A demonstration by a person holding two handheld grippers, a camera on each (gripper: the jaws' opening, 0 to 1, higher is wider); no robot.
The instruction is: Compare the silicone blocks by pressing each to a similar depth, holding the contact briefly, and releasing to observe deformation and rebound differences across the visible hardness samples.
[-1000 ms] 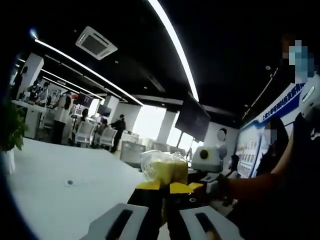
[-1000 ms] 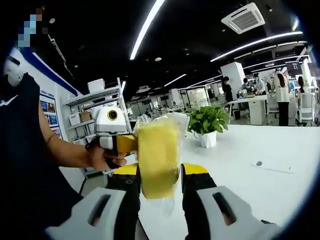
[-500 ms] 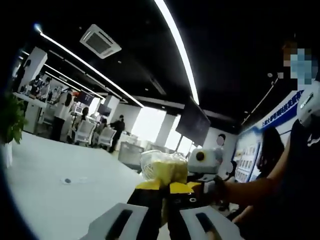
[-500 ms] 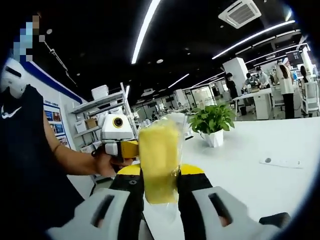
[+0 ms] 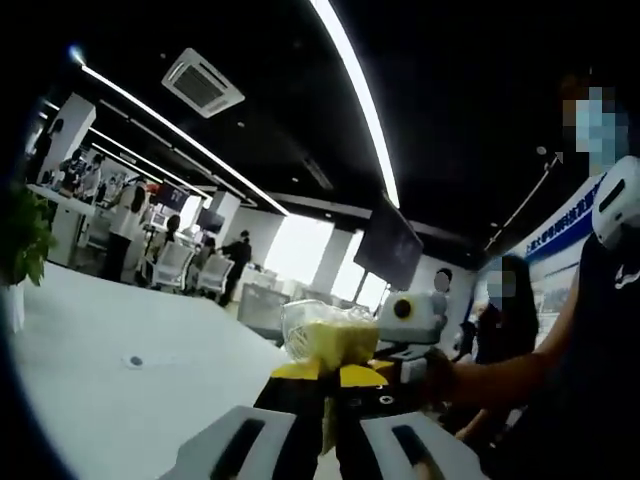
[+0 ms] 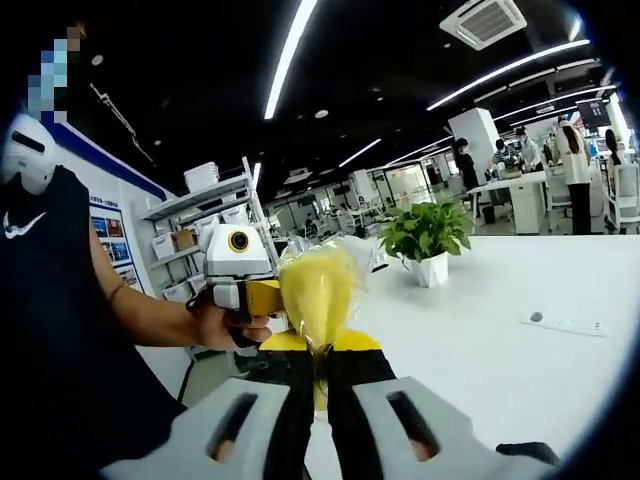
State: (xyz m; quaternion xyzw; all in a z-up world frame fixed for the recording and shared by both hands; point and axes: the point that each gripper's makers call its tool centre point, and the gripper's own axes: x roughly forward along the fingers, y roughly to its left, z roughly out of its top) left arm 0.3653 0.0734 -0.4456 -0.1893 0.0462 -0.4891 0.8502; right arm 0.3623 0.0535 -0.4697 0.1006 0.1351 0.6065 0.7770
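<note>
Yellow silicone, wrapped in a clear plastic bag, sits pinched between both tools. In the right gripper view, the right hand-held gripper (image 6: 318, 352) has its jaws pressed almost together on the lower part of the silicone block (image 6: 316, 292), which bulges out above the yellow jaw tips into a rounded wedge, with the crinkled bag around it. Just left of the block, a hand (image 6: 222, 325) grips the left hand-held gripper (image 6: 262, 297), whose yellow tip meets the block's left side.

In the left gripper view, the left hand-held gripper (image 5: 330, 372) also has its jaws drawn nearly shut on the silicone block (image 5: 338, 338), which rises just past the yellow tips, the bag puffed around it. The right hand-held gripper (image 5: 392, 362) comes in from the right and touches the block, with a forearm (image 5: 510, 368) behind it.

Below and beyond lies the white counter (image 6: 480, 330), with a small flat white plate bearing a dark spot (image 6: 552, 320) on its right part. Farther back on the counter stands a potted plant (image 6: 428, 236) in a white pot. To the far left are metal shelves (image 6: 205, 225) with boxes, and far to the right people stand at desks under long ceiling lights.
</note>
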